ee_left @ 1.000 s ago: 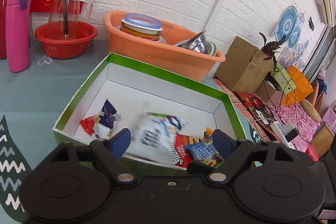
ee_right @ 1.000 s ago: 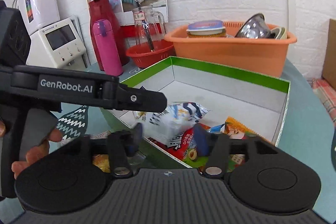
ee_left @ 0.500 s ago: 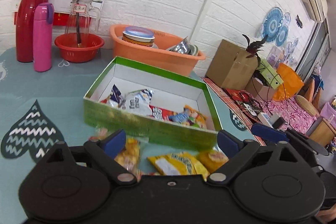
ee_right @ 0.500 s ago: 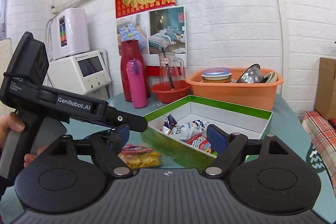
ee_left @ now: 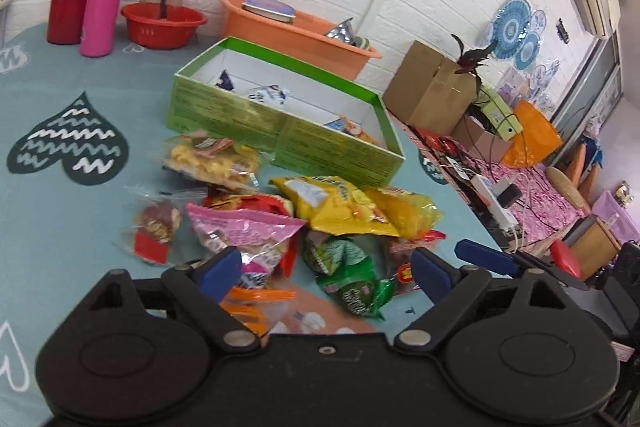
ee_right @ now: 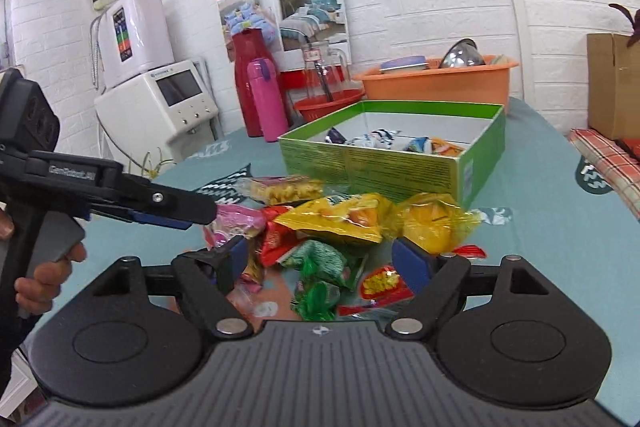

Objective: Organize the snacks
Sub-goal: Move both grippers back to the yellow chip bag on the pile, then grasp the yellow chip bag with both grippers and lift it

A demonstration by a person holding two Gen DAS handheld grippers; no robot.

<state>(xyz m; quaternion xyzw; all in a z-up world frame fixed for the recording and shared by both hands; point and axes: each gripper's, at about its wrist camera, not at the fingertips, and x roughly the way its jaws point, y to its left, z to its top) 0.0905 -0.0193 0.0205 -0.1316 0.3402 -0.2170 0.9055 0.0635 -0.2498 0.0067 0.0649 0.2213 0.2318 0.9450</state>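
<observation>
Snack pile [ee_left: 304, 219] now under both hand-held grippers, withdrawn from green box [ee_left: 280, 131].

left wrist: low, near, facing snack pile [ee_left: 304, 223] | right wrist: same pile, green box [ee_right: 400, 163] shared

left tool [ee_left: 326, 269]: fingers spread wide, nothing between the blue pads [ee_left: 222, 267], pitched forward and down. right tool [ee_right: 324, 259]: fingers equally wide apart, empty, held about level. the left tool appears off the right tool's left side, a hand [ee_right: 38, 273] wrapped round its grip.
</observation>
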